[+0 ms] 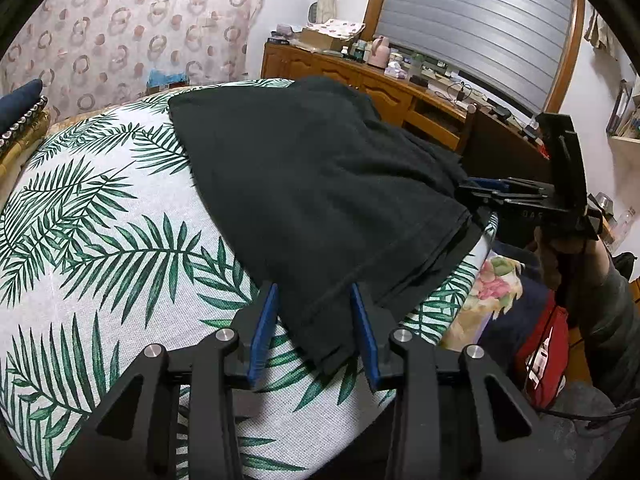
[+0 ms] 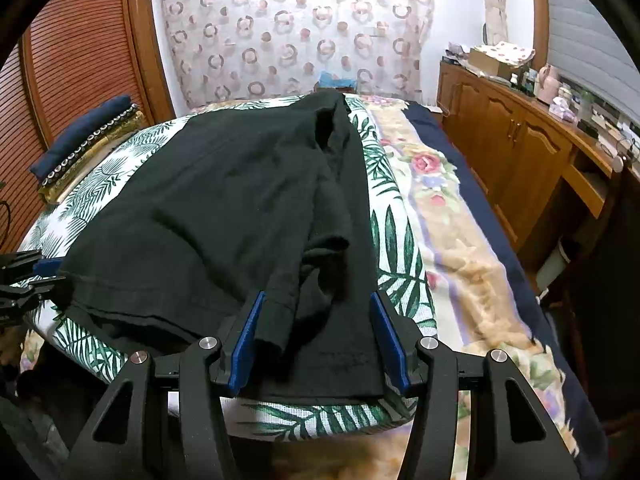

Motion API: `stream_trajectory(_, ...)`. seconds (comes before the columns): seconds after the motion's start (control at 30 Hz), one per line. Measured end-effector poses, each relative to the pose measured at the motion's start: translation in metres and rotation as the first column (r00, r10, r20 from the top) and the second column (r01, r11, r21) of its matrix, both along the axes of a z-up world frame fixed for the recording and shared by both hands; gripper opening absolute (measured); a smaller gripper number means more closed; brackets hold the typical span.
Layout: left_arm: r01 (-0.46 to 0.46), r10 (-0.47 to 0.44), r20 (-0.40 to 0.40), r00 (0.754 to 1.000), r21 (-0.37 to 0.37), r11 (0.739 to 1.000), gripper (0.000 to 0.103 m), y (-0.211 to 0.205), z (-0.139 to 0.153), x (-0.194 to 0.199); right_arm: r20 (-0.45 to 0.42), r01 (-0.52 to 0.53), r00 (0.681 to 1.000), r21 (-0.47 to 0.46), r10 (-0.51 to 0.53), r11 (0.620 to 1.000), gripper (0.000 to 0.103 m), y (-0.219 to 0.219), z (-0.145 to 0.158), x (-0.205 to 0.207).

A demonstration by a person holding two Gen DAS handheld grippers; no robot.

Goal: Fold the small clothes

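A black garment lies partly folded on a palm-leaf cloth on the bed. My left gripper is open, its blue pads either side of the garment's near corner, not closed on it. My right gripper is open too, its pads straddling the bunched near edge of the garment, where a sleeve is folded over. The right gripper also shows in the left wrist view at the garment's right corner. The left gripper shows at the left edge of the right wrist view.
A floral blanket and a navy sheet lie to the right of the leaf cloth. Folded cloths are stacked at the far left. A wooden sideboard with clutter runs along the right wall. A red bag sits beside the bed.
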State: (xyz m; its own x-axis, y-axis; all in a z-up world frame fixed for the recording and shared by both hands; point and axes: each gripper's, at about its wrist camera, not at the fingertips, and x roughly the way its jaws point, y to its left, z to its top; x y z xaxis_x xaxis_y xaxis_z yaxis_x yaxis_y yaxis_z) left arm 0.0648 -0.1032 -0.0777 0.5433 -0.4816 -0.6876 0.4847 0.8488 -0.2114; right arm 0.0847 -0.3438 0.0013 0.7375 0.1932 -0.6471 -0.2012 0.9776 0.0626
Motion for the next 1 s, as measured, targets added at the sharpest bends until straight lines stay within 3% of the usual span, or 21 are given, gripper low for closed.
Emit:
stream_trajectory(0.23, 0.0, 0.0, 0.002, 1.0, 0.013, 1.0, 0.039, -0.001, 0.0, 0.0, -0.019, -0.042, 0.999, -0.019, 0.042, 0.999, 0.055, 0.0, 0.003, 0.003)
stream_trajectory(0.67, -0.003, 0.003, 0.001, 1.0, 0.006, 1.0, 0.039, -0.002, 0.0, -0.001, -0.007, -0.023, 1.0, -0.016, 0.023, 1.0, 0.059, 0.0, 0.001, 0.001)
stream_trajectory(0.7, -0.002, 0.002, 0.001, 1.0, 0.004, 1.0, 0.039, -0.001, 0.001, -0.001, -0.008, -0.031, 0.999, -0.022, 0.031, 0.999, 0.057, 0.001, 0.001, 0.001)
stream_trajectory(0.73, -0.002, 0.002, 0.001, 1.0, 0.003, 1.0, 0.039, -0.001, 0.001, -0.001, -0.013, -0.062, 0.998, -0.024, 0.062, 0.998, 0.044, 0.004, 0.002, 0.0)
stream_trajectory(0.83, -0.002, 0.002, 0.001, 1.0, 0.003, 1.0, 0.039, -0.001, 0.001, -0.001, -0.026, -0.106, 0.994, -0.039, 0.105, 0.994, 0.026, 0.009, 0.004, -0.001)
stream_trajectory(0.9, 0.0, 0.0, 0.002, 1.0, 0.001, 1.0, 0.039, 0.0, 0.001, 0.0, -0.032, -0.126, 0.992, -0.025, 0.125, 0.992, 0.018, 0.009, 0.005, 0.0)
stream_trajectory(1.0, 0.0, 0.0, 0.005, 1.0, 0.001, 1.0, 0.027, 0.0, 0.001, 0.0, -0.024, -0.132, 0.991, -0.012, 0.132, 0.991, 0.013, 0.008, 0.006, -0.001)
